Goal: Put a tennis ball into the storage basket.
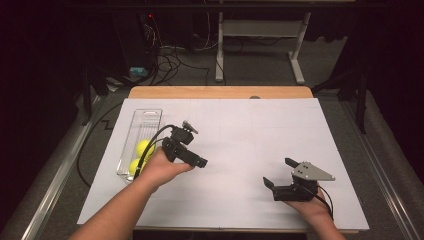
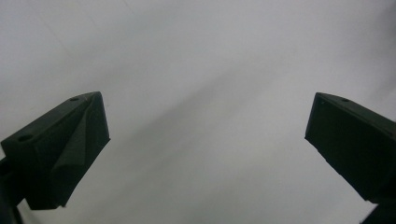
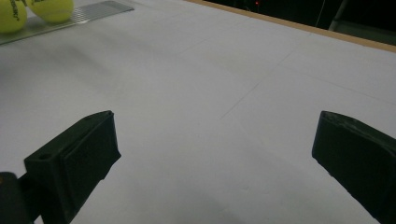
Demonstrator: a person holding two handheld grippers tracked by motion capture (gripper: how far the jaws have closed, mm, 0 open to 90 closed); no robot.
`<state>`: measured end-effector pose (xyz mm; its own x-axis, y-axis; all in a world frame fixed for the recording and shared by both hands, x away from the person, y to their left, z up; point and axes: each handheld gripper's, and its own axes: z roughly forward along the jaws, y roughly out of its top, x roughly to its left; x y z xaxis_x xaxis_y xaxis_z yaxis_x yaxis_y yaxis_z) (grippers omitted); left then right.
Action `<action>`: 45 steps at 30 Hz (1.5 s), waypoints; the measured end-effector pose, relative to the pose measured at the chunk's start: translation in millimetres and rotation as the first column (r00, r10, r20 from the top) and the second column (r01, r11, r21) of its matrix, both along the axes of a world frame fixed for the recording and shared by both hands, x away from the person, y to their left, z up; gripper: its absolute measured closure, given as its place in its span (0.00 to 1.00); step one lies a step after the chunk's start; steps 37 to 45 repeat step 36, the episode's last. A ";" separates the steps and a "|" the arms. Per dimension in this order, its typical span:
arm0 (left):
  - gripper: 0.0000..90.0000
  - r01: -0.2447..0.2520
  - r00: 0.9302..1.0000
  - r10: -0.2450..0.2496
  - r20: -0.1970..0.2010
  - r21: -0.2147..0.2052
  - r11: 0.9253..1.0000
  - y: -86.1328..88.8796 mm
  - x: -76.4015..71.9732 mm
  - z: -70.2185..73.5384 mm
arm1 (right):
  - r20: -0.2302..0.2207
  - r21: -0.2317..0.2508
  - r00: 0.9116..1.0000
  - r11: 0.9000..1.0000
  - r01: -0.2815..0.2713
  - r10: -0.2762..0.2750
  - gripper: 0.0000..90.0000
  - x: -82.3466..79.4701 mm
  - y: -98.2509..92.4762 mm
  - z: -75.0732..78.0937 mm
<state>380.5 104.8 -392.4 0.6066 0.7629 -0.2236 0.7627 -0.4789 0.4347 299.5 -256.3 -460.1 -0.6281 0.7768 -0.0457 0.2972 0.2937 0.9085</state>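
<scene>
Tray: a clear plastic tray [image 1: 150, 116] lies along the left part of the white tabletop [image 1: 240, 130], long side running away from the person.
Balls: two yellow tennis balls [image 1: 143, 148] sit in the near end of the tray, touching or nearly so; the right gripper view shows them [image 3: 51, 9] at its top-left corner, inside the tray.
Left tongs: the left tongs [image 1: 192, 159] hang just right of the tray, jaws wide and empty, with bare white tabletop between them in the left gripper view.
Right tongs: the right tongs [image 1: 278, 173] rest near the front right, well apart from the tray, jaws wide, nothing held.
Progress: judging from this, both balls are already placed; no other ball lies on the tabletop, so the work looks finished or paused.
</scene>
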 end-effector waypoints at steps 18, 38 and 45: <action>0.00 -0.001 0.902 0.154 0.403 -0.355 0.935 16.0 -52.9 -48.0 | 0.003 0.018 1.000 1.000 0.020 -0.020 0.00 -2.6 -5.6 2.2; 0.00 0.038 0.824 0.177 0.539 -0.364 0.931 35.9 -68.3 -62.9 | -0.006 0.066 0.992 0.990 0.125 -0.125 0.00 -16.8 -22.2 3.7; 0.00 0.038 0.824 0.177 0.539 -0.364 0.931 35.9 -68.3 -62.9 | -0.006 0.066 0.992 0.990 0.125 -0.125 0.00 -16.8 -22.2 3.7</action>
